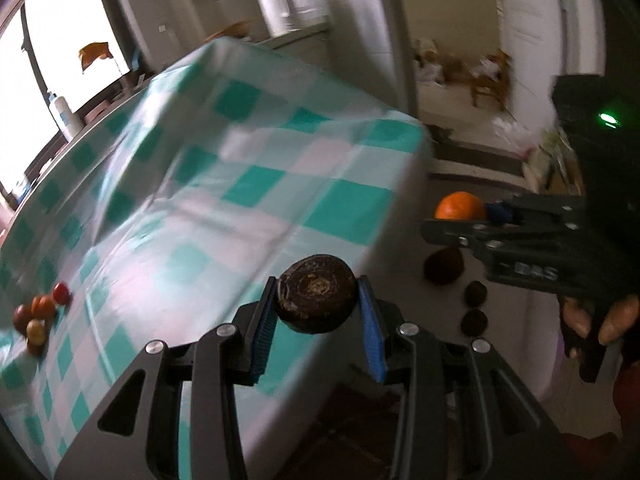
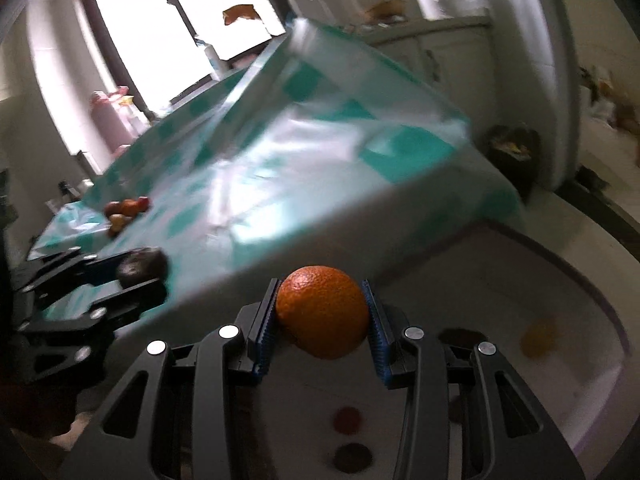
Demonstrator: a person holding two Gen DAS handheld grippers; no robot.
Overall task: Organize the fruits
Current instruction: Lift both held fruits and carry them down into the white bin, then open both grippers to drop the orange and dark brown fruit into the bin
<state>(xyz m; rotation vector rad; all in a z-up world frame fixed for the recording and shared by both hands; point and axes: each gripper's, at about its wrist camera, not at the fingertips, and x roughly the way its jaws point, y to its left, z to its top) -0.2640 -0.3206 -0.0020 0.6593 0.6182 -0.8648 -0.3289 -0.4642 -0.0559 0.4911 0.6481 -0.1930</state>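
Note:
My left gripper (image 1: 317, 300) is shut on a dark brown round fruit (image 1: 316, 298) and holds it in the air over the near edge of the checked table (image 1: 224, 168). My right gripper (image 2: 322, 312) is shut on an orange (image 2: 323, 311), off the table's right side above a white tray (image 2: 580, 360). The right gripper with the orange (image 1: 460, 205) also shows at the right of the left wrist view. The left gripper with the dark fruit (image 2: 142, 267) shows at the left of the right wrist view. A small pile of red and brown fruits (image 1: 38, 316) lies on the table's left part.
Several dark fruits (image 1: 444, 266) lie on the white tray below the right gripper. A yellow fruit (image 2: 538, 340) and two small round fruits (image 2: 348, 420) lie on the tray too. A window (image 2: 180, 20) with bottles is behind the table.

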